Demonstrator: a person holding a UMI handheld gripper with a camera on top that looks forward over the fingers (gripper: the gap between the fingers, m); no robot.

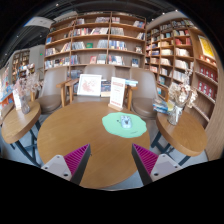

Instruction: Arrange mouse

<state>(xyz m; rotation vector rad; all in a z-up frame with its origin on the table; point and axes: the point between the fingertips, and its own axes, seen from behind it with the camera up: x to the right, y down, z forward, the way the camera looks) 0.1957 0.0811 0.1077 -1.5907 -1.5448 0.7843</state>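
While the mouse sits on the green mat on the round table, well beyond the fingers, the gripper is wide open, empty; task apparently unstarted.

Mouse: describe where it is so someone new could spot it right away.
Start at the round wooden table in the middle of the room, in front of the bookshelves. On its far right part lies a light green mat, beyond the open gripper fingers. The mouse is the small pale object on that mat, the only thing resting on it.
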